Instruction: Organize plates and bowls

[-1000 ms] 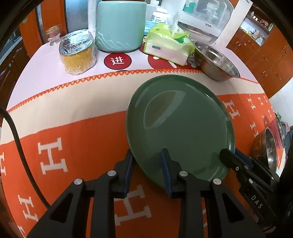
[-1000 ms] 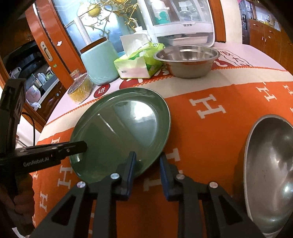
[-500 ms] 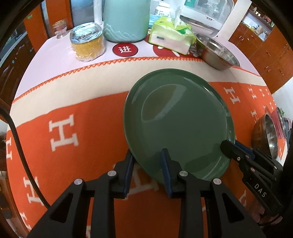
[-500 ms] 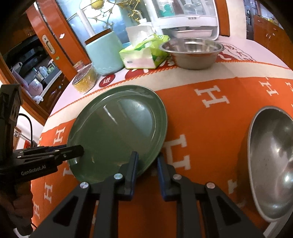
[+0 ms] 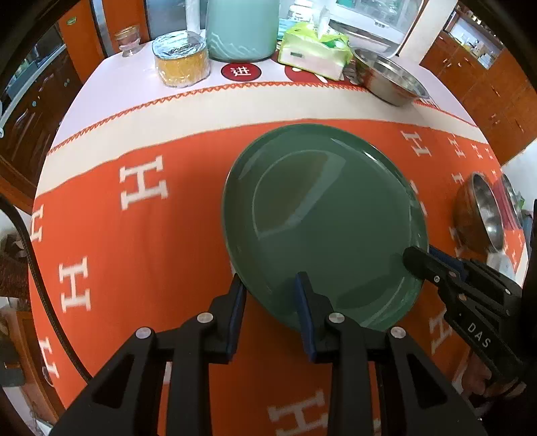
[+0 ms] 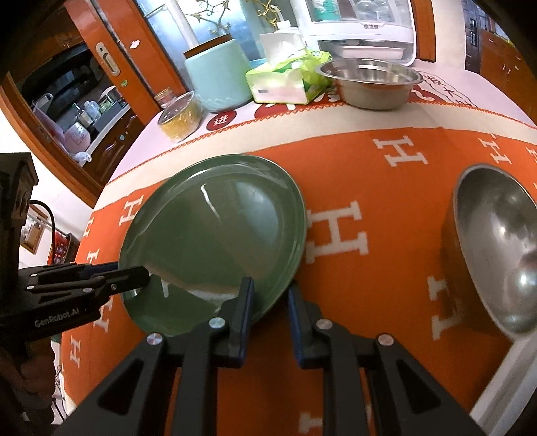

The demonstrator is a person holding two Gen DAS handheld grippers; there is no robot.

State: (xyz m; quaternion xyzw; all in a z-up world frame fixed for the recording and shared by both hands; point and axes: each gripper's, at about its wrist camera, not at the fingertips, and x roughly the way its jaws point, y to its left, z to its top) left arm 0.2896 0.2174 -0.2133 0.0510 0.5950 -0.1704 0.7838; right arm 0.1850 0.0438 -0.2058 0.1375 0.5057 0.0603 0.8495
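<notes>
While plate-laden, orange H-patterned tablecloth [image 5: 141, 234]

Each camera sits close behind its own gripper, looking steeply down along the fingers at the table. Both views share the green plate [image 5: 322, 221] [image 6: 214, 234] and the far steel bowl [image 5: 389, 80] [image 6: 371, 82].

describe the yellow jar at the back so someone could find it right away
Look to the pale far strip of the tablecloth, beyond the orange part. The jar stands there just left of the tall mint canister, with a small glass cup further left. It is the only squat clear container, filled with something yellow and topped with shiny foil.
</notes>
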